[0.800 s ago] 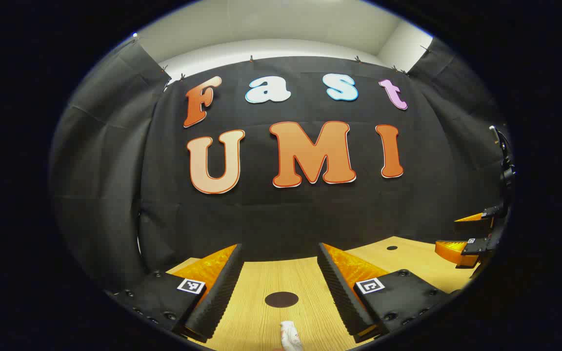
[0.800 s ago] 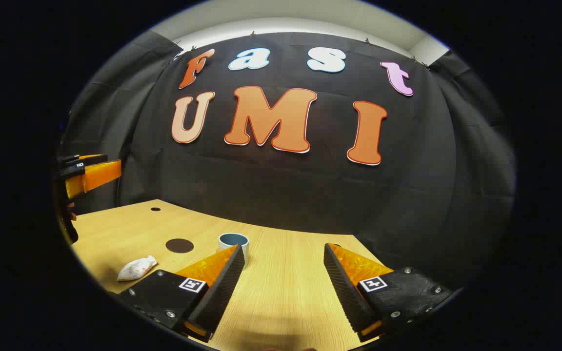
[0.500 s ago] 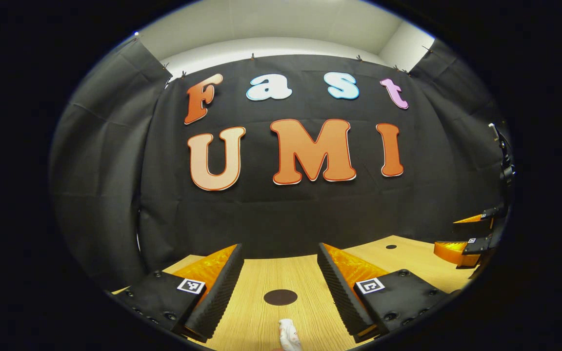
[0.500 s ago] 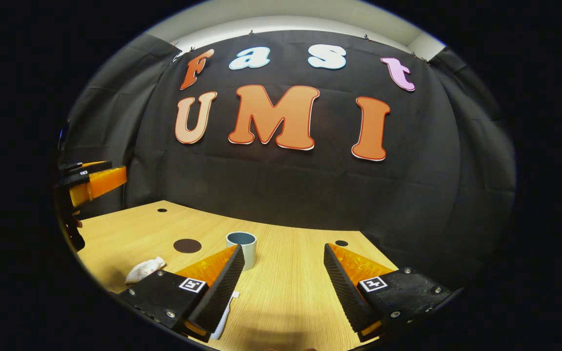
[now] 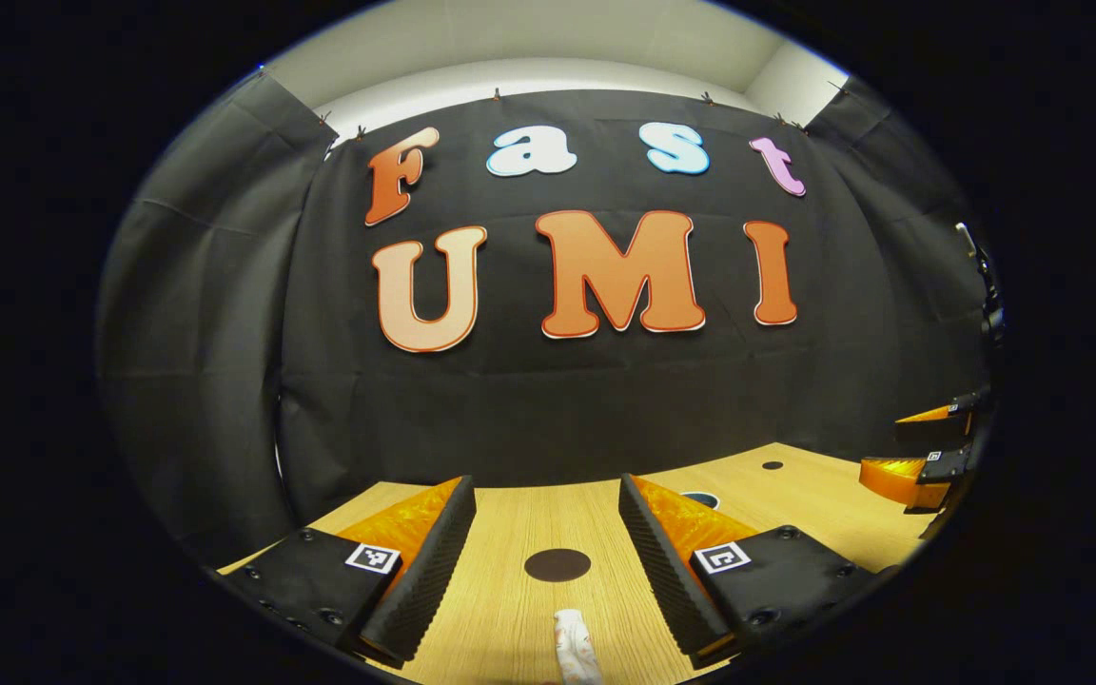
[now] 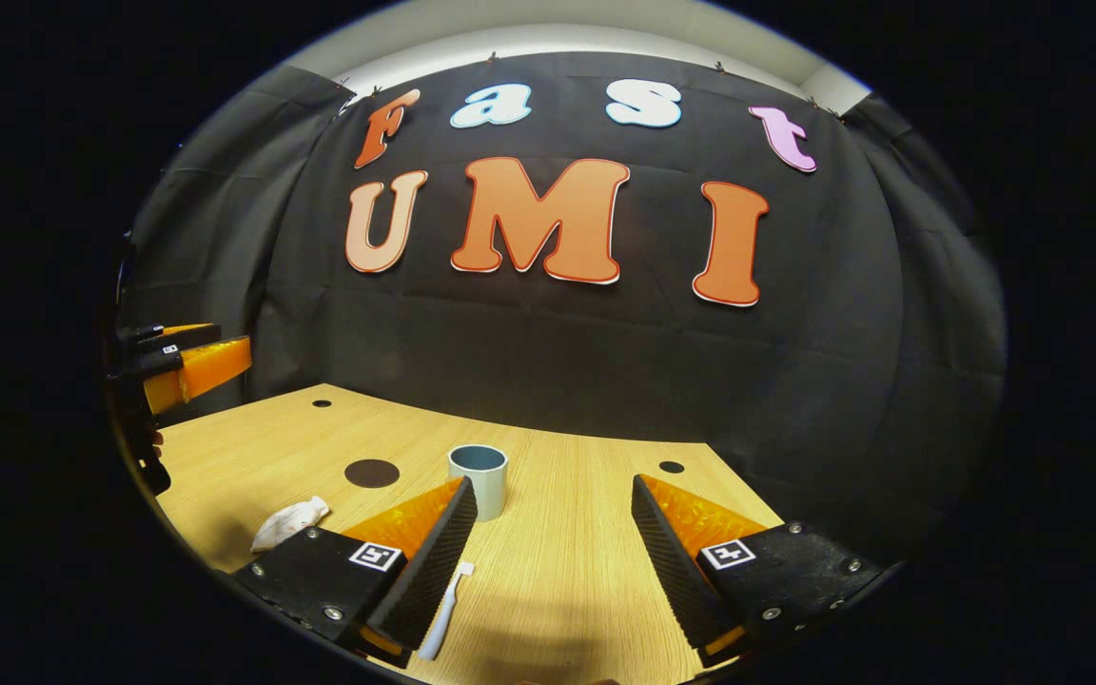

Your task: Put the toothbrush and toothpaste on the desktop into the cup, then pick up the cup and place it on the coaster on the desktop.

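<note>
Basically nothing is done yet, as far as I can tell. The cup (image 6: 479, 479) stands upright on the table (image 6: 567, 571) and looks empty from this angle, though I can't see right down into it. The toothbrush (image 6: 443, 604) lies flat on the wood just beside the left finger of the right tongs (image 6: 548, 557), head end pointing roughly toward the cup. The toothpaste (image 6: 289, 522), a crumpled white tube, lies off to the left, near the dark round coaster (image 6: 372, 472). So both items have to go into the cup, and the cup has to go onto the coaster. All of it is left.

Pose-wise: the right tongs hang low over the table with the fingers wide apart, nothing between them, pointing toward the far wall with the cup a bit ahead and left. The toothbrush is more under the left finger than centred in the gap, so I'd guess a small sideways shift is needed before closing.

The left tongs (image 5: 548, 561) are spread apart too and empty, low over the table, with the coaster (image 5: 557, 564) dead ahead between the fingers and the toothpaste (image 5: 577, 652) nearer in, at the bottom edge of the left gripper view. The right tongs (image 5: 924, 452) show at the far right of that view.
</note>
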Demonstrator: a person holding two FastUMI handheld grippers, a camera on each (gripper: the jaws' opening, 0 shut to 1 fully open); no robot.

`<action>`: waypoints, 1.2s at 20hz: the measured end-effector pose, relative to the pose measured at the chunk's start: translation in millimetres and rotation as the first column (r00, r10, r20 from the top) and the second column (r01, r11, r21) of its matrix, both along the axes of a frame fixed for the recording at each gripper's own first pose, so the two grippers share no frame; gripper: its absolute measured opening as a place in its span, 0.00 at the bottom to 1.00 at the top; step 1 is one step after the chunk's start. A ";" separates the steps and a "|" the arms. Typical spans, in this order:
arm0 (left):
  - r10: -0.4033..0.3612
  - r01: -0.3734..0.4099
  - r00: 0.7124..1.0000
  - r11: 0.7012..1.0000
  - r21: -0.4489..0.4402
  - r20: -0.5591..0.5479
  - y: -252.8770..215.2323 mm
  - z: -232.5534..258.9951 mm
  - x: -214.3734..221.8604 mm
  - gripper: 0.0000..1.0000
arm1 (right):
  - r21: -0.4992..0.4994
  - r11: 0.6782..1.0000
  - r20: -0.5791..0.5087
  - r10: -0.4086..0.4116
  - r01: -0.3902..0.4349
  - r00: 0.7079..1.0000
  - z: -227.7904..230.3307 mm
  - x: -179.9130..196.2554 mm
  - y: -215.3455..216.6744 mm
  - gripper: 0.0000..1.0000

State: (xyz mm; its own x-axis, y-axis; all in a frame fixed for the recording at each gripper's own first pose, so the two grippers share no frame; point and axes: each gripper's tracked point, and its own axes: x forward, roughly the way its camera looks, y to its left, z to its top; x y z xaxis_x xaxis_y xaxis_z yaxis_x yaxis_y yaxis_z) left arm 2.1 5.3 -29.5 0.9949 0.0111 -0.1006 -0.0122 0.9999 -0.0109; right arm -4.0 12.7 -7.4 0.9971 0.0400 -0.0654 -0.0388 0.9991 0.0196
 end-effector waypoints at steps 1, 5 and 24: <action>-0.007 0.007 1.000 1.000 -0.007 -0.015 -1.2 -5.6 0.2 0.96 | 0.000 1.000 -0.013 0.003 -0.003 1.000 -2.5 1.1 2.0 0.98; -0.014 0.013 0.997 1.000 -0.009 -0.081 1.2 -23.4 3.4 0.97 | 0.000 1.000 -0.084 0.019 -0.019 0.996 -15.8 1.3 7.1 0.98; -0.109 0.048 0.821 0.991 -0.123 -0.560 -16.3 -165.2 -2.4 0.98 | 0.039 0.985 -0.509 0.164 -0.168 0.845 -123.2 0.3 72.7 0.87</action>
State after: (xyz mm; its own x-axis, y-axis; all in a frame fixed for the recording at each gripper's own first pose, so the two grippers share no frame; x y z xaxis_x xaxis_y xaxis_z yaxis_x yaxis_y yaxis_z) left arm -0.3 -11.1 -194.6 0.7602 -0.1052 -0.6411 0.0319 0.9917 -0.1249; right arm -3.6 85.4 -130.7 0.8028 0.1997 -0.5618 -0.1906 0.9788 0.0754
